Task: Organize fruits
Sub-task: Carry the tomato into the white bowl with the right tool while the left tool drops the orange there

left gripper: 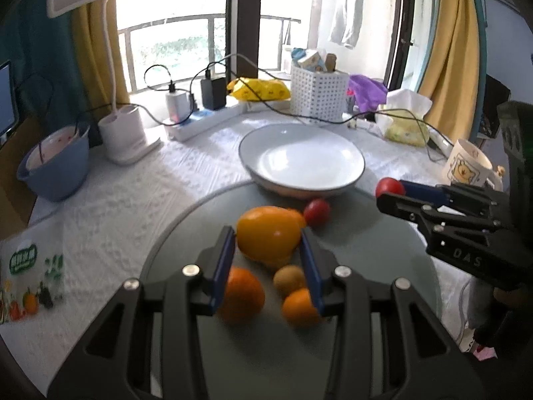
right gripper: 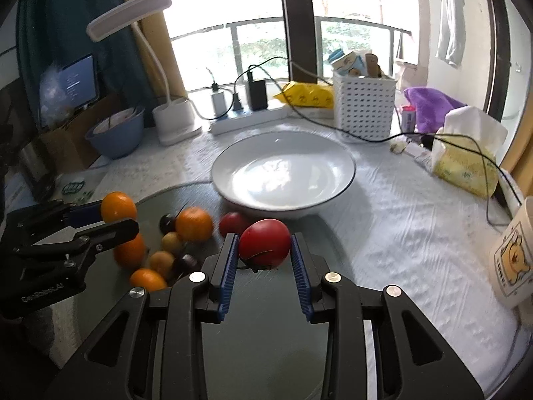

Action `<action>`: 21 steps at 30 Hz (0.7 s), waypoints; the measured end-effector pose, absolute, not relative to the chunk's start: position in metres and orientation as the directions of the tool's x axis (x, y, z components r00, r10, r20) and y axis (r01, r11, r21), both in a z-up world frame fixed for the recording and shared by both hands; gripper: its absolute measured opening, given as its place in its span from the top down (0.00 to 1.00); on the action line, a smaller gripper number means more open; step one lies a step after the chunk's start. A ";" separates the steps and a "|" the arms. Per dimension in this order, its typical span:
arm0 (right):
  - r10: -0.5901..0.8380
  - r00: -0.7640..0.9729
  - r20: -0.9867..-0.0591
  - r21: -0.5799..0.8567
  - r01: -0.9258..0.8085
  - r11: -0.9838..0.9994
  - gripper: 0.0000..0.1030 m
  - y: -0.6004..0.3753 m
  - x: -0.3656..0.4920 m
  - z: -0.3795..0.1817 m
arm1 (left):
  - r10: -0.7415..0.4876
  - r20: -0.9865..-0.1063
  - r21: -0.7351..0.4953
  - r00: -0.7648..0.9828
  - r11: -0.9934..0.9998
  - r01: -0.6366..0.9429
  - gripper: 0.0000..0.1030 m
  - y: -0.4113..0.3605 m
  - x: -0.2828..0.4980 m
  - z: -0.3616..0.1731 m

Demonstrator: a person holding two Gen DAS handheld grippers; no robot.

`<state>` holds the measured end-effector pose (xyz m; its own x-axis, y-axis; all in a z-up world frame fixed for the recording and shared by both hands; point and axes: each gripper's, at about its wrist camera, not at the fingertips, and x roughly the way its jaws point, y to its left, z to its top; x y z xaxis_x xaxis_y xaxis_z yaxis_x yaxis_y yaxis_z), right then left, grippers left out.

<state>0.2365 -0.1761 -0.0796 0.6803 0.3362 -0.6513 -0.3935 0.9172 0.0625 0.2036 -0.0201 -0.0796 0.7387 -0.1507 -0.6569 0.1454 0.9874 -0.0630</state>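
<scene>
- The left gripper has its jaws clamped on a yellow-orange fruit, lifted above the grey round board; seen from the other side, the same fruit sits pinched at the tips of its blue pads
- The right gripper has its jaws closed on a red fruit, one blue ribbed pad on either flank; the fruit is clear of the board
- Below the left gripper a large orange, a small orange and a brownish kiwi-like fruit lie close together on the board; a second red fruit rests near the board's far edge, just beside the bowl
- A few small dark fruits lie among the oranges
- The white bowl stands on the white-clothed surface, beyond the board, with nothing in it
- A cartoon mug stands off to the right; a white perforated basket and a desk lamp stand at the back by the window
</scene>
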 end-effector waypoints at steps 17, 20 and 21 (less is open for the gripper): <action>0.320 0.700 -0.639 0.048 -0.378 0.924 0.67 -0.183 0.290 -0.077 | -0.212 -0.666 -0.091 0.715 0.975 0.205 0.61 -0.038 0.282 -0.072; 0.313 0.695 -0.647 0.055 -0.367 0.929 0.67 -0.185 0.299 -0.081 | -0.225 -0.676 -0.100 0.702 0.972 0.215 0.61 -0.041 0.295 -0.075; 0.312 0.694 -0.649 0.057 -0.364 0.930 0.67 -0.185 0.302 -0.082 | -0.225 -0.679 -0.099 0.698 0.971 0.217 0.61 -0.041 0.298 -0.076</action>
